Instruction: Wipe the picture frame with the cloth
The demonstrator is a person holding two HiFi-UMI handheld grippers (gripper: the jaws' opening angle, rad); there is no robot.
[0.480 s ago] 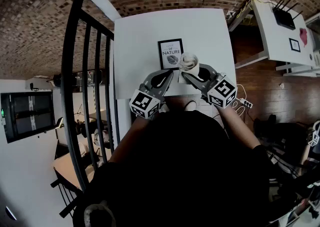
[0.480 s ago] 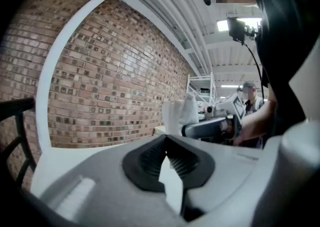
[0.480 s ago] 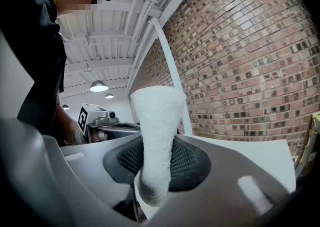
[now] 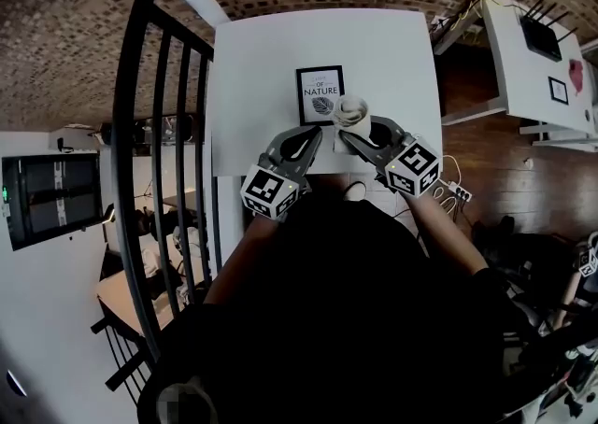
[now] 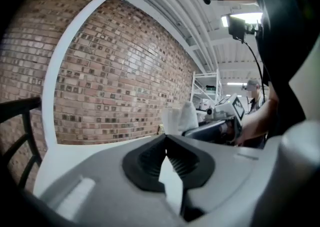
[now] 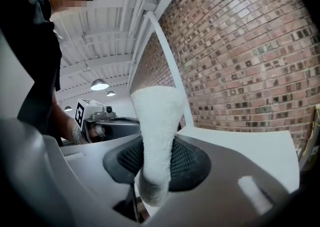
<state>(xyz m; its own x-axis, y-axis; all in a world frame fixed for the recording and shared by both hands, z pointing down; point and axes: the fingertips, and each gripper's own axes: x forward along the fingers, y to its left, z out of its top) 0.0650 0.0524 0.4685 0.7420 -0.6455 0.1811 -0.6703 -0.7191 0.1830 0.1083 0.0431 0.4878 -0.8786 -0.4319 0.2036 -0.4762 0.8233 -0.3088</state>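
Beside the picture frame [image 4: 320, 95], right hand-held gripper [image 4: 346, 136] clamping cloth [image 4: 352, 114]

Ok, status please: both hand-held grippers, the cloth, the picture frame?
Left hand-held gripper shut, empty. Right hand-held gripper shut on cloth, by picture frame near right corner. Frame flat on white table, nothing blocking.

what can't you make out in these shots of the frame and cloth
picture frame: fine print above "nature" too small in the head view; its lower right corner is covered by the cloth.
cloth against frame: touching or apart, the steep head view cannot show.
dust or smears on the frame: too small, head view.
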